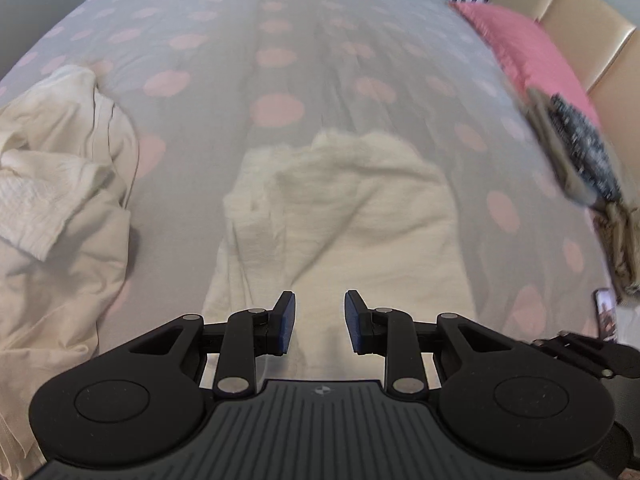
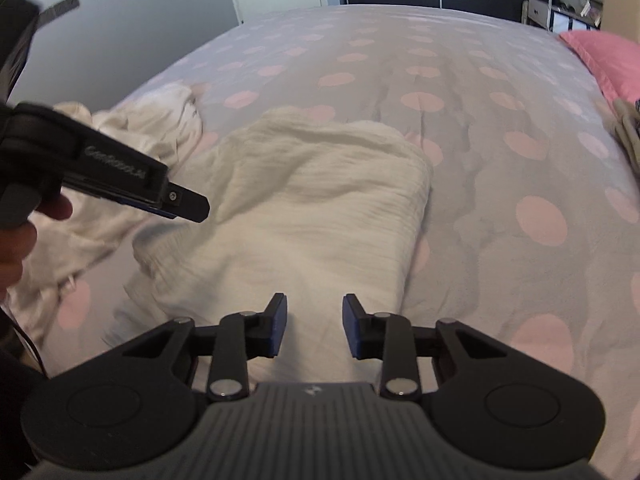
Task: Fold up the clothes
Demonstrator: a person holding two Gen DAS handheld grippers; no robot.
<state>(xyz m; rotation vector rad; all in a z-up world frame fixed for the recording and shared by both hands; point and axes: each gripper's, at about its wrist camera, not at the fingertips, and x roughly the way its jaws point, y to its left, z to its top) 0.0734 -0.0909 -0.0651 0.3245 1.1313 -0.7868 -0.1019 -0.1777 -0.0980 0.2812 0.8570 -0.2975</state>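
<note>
One cream garment (image 2: pixel 320 200) lay partly folded mid-bed (image 2: pixel 440 80); another (image 1: pixel 60 184) sat crumpled near the left edge; both grippers' fingers (image 1: pixel 286 320) gaped empty.

Raised lettering runs along the side of the black handheld left gripper (image 2: pixel 188 208) in the right wrist view; it is blurred and not legible.

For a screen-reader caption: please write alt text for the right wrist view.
The open right gripper hovers over a partly folded cream garment on a grey bedspread with pink dots. The left gripper, held in a hand, points in from the left; a crumpled cream pile lies behind it.
</note>
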